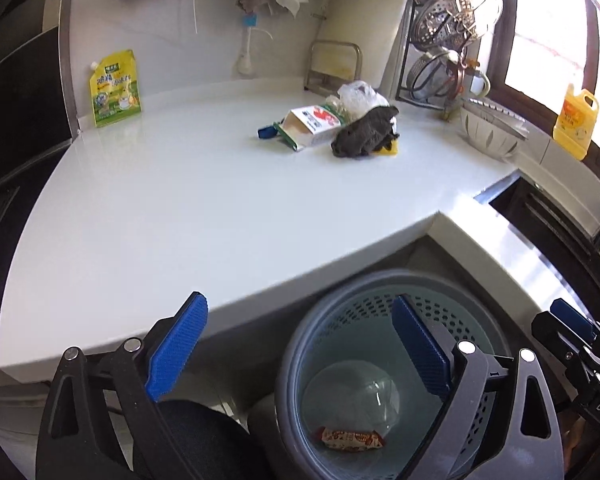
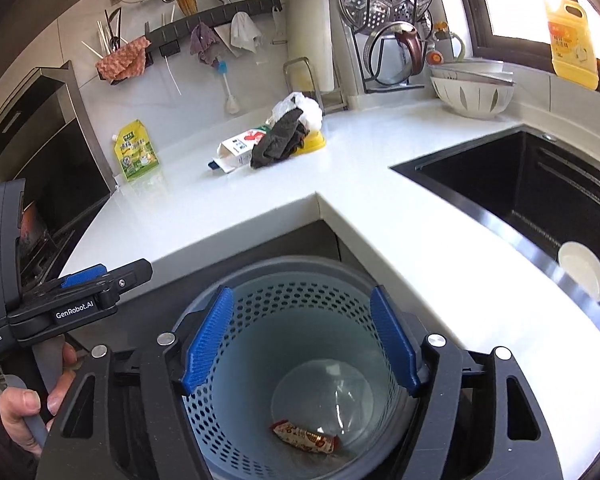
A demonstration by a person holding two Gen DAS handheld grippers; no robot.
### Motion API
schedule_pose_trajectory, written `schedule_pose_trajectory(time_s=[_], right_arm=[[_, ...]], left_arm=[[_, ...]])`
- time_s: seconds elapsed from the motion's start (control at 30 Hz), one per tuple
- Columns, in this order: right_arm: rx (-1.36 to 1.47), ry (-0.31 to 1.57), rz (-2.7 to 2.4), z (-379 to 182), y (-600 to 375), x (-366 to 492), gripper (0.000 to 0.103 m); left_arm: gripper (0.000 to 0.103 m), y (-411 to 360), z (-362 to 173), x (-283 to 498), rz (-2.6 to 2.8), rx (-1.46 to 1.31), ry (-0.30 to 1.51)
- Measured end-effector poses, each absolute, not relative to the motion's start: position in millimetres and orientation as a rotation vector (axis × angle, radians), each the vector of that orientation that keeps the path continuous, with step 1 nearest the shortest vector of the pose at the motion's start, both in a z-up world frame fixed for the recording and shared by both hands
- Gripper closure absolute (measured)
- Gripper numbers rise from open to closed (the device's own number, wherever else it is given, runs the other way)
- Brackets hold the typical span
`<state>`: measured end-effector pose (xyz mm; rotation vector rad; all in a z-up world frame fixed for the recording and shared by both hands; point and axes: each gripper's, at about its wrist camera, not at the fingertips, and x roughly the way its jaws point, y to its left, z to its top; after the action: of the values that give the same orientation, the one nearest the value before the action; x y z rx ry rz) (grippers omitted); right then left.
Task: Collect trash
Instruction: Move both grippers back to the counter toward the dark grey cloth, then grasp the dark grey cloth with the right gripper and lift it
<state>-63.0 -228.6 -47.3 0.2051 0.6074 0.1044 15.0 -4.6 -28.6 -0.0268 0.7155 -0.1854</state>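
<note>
A grey perforated bin (image 1: pixel 328 300) (image 2: pixel 284 270) stands on the floor in the counter's inner corner. A red snack wrapper (image 1: pixel 350 438) (image 2: pixel 304 438) and a clear plastic dome (image 1: pixel 352 396) lie at its bottom. My left gripper (image 1: pixel 300 344) (image 2: pixel 100 276) is open with nothing between its jaws, above the bin's left rim. Right over the bin mouth, my right gripper (image 2: pixel 300 340) (image 1: pixel 568 320) is open too and holds nothing. On the white counter (image 1: pixel 160 220) lie a milk carton (image 1: pixel 312 124) (image 2: pixel 240 150), a dark cloth (image 1: pixel 364 132) (image 2: pixel 280 142) and a crumpled plastic bag (image 1: pixel 360 96) (image 2: pixel 300 108).
A yellow-green pouch (image 1: pixel 116 88) (image 2: pixel 136 152) leans at the back left by a dark appliance. The black sink (image 2: pixel 520 192) at right holds a white bowl (image 2: pixel 582 270). Stacked strainer bowls (image 2: pixel 472 96), a lid rack (image 2: pixel 384 12) and a yellow bottle (image 2: pixel 572 40) line the back.
</note>
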Motion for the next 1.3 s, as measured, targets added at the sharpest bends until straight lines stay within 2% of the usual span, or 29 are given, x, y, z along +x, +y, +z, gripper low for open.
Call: schedule_pose_trajectory(time_s=[0.13,0.2,0.43,0.87,1.3], right_arm=[[0.193,0.563,0.104,-26,-225,-31,0.033],[0.179,0.545,0.096,-18,-222,-14,0.03],[0.148,0.539,0.098,-11,-207,55,0.029],[0.133,0.637,0.088,-28,-179,165,0.029],[0.089,0.697,-0.014,-42,-161,218,0.029]], left_arm=[[0.009,2,-6,42,-0.174,-0.03,0.648],[0.009,4,3,56,-0.165,-0.024,0.626],[0.008,13,17,112,-0.132,-0.013,0.595],[0.006,37,1,179,-0.093,-0.015,0.638],[0.006,40,-7,199,-0.115,-0.023,0.665]])
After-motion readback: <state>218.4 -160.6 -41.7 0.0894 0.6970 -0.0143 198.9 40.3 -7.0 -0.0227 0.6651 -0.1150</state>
